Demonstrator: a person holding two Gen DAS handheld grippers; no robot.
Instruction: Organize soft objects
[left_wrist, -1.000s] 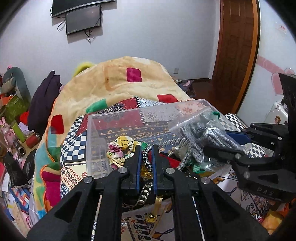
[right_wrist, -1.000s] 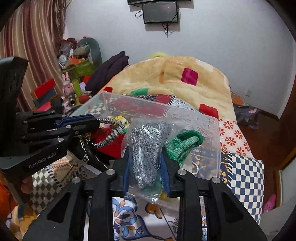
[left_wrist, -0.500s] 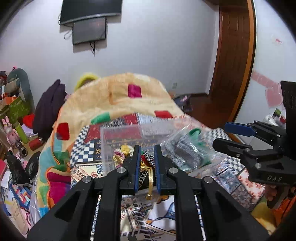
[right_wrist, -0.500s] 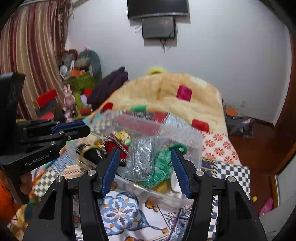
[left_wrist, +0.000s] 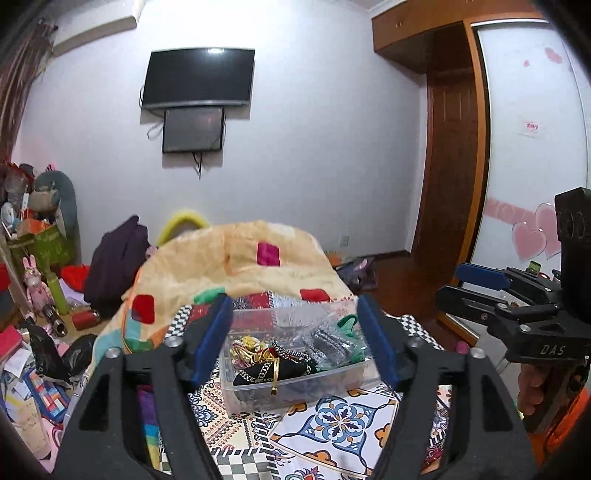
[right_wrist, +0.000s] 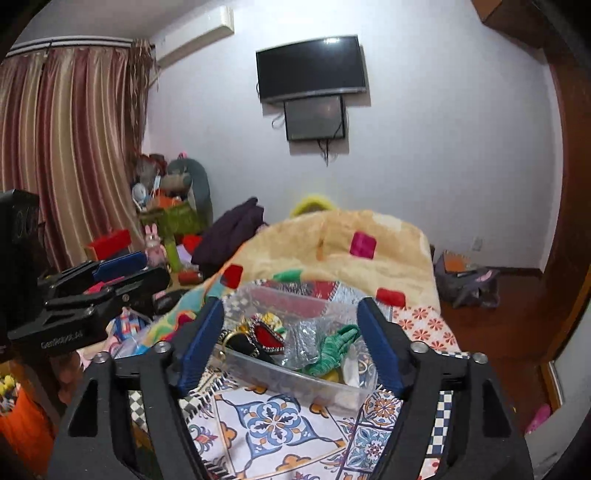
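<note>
A clear plastic bin (left_wrist: 334, 391) (right_wrist: 295, 384) stands on the patterned bedspread. In it lie a black pouch with a gold chain (left_wrist: 273, 369), a red heart-shaped pouch (right_wrist: 266, 336), a clear bag of grey knit (left_wrist: 328, 341) (right_wrist: 308, 339) and a green knit piece (right_wrist: 334, 349). My left gripper (left_wrist: 295, 339) is open and empty, held back and above the bin. My right gripper (right_wrist: 291, 341) is open and empty, also back from the bin. Each gripper shows at the edge of the other's view.
A folded orange blanket (left_wrist: 236, 266) rises behind the bin. Dark clothes (left_wrist: 118, 258) and toy clutter (left_wrist: 40, 266) lie at the left. A wooden door (left_wrist: 450, 177) and a wardrobe stand at the right. A TV (left_wrist: 199, 81) hangs on the wall.
Both grippers opened and let go of their items into the bin: the left the chain pouch, the right the bag of knit. Both then drew back and up from the bin.
</note>
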